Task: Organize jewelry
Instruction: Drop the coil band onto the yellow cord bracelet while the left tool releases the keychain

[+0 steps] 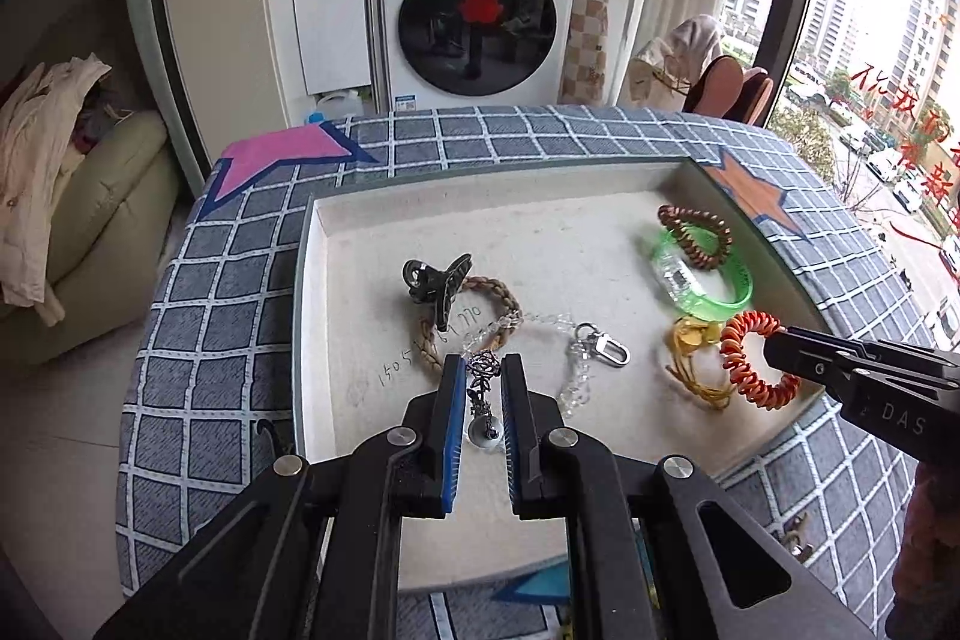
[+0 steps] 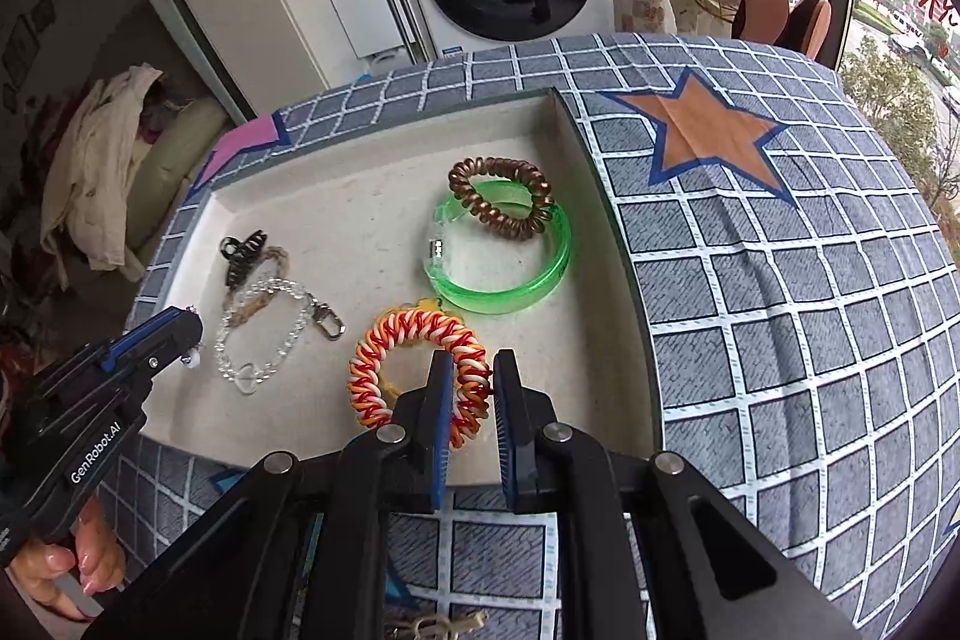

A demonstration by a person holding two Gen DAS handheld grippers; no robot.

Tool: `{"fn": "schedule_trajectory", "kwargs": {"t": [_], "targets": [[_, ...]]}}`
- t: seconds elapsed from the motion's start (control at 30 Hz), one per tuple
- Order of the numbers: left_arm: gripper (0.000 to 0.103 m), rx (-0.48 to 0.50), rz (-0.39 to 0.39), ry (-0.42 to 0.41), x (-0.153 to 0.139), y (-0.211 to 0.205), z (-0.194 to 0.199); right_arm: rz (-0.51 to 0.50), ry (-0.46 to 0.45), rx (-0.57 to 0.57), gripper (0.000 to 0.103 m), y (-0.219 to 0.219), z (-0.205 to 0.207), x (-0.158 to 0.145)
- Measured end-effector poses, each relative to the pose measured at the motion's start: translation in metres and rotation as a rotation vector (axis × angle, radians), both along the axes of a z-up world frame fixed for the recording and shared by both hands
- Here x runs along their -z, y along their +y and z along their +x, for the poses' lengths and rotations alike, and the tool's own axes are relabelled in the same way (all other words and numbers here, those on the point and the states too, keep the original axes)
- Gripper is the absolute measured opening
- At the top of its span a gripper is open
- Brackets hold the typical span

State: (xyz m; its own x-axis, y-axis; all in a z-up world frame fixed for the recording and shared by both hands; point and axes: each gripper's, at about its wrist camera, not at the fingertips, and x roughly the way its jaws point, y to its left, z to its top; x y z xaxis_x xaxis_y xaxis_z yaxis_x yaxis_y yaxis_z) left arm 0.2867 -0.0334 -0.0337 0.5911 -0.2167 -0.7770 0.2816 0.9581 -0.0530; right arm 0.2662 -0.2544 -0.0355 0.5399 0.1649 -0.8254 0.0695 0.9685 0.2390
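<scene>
Between my left claw's (image 1: 483, 388) narrowed jaws hangs a silver pendant (image 1: 482, 394), long axis twelve-to-six; right claw (image 2: 471, 388) pinches the orange coil (image 2: 414, 370) above the tray (image 2: 624, 280).

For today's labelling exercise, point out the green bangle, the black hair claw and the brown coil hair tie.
green bangle (image 2: 510, 293), right wrist view, front rim
black hair claw (image 1: 447, 283), left wrist view, body
brown coil hair tie (image 2: 522, 220), right wrist view, near coils

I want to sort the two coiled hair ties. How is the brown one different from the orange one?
The brown coil tie is one metallic colour; the orange coil tie is striped orange, red and white. The brown one lies free, partly on the green bangle; the orange one is pinched in the right gripper. Both are spiral rings, over the tray.
</scene>
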Motion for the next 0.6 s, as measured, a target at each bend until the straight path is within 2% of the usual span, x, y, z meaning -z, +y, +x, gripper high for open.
{"fn": "schedule_trajectory", "kwargs": {"t": [0.27,0.47,0.57,0.6], "targets": [[0.032,-0.014,0.057,0.020,0.020,-0.006,0.011,-0.029,0.020,0.036,0.015,-0.003,0.011,0.016],[0.033,-0.020,0.090,0.020,0.026,-0.009,0.010,-0.077,0.010,0.019,0.018,0.004,0.010,0.018],[0.032,-0.021,0.101,0.024,0.028,-0.010,0.011,-0.079,0.005,0.010,0.032,0.006,0.008,0.016],[0.033,-0.021,0.105,0.030,0.029,-0.011,0.011,-0.074,0.003,0.010,0.042,0.006,0.007,0.015]]}}
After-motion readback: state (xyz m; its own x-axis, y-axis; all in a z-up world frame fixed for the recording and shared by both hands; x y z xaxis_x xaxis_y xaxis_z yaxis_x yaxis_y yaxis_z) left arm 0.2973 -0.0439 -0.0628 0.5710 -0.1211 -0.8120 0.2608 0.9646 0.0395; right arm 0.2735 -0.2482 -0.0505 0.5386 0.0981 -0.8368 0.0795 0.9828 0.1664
